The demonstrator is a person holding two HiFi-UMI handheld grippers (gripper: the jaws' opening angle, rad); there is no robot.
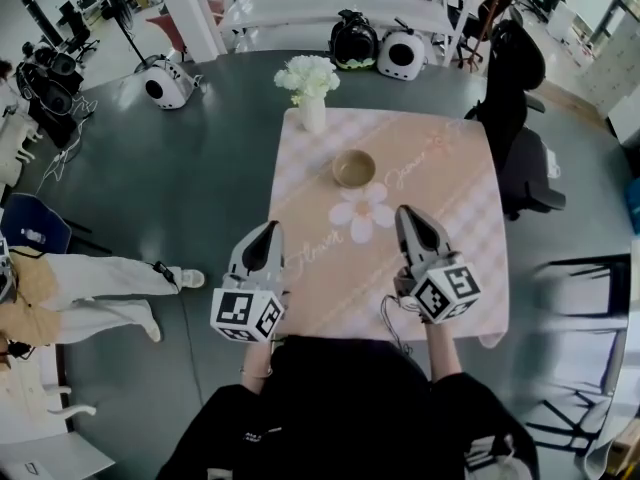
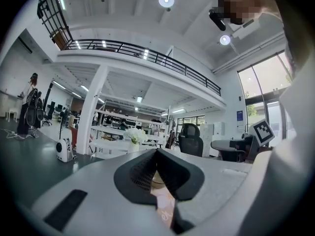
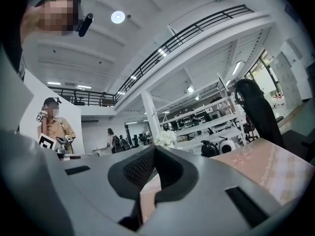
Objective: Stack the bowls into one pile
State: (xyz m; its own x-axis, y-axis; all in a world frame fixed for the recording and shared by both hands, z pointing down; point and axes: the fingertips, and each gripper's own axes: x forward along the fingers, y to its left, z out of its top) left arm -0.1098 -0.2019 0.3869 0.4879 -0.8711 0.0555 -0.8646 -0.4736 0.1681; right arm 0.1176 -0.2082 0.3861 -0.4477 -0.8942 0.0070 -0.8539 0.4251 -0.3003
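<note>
A tan bowl (image 1: 354, 168) sits upright near the middle of the pink checked tablecloth (image 1: 450, 198); from above it looks like one pile. In the left gripper view a sliver of the bowl (image 2: 158, 180) shows just behind the jaws. My left gripper (image 1: 272, 227) hangs over the table's near left edge, shut, nothing in it. My right gripper (image 1: 405, 211) is held over the near right part of the cloth, also shut and empty. Both point level toward the bowl and stand well short of it. Their jaw tips meet in the left gripper (image 2: 157, 151) and right gripper (image 3: 155, 149) views.
A white vase of white flowers (image 1: 310, 86) stands at the table's far left corner. A black office chair (image 1: 520, 88) is at the right side. A person's legs (image 1: 95, 278) stretch in from the left. Two round carriers (image 1: 378, 46) sit on the floor beyond.
</note>
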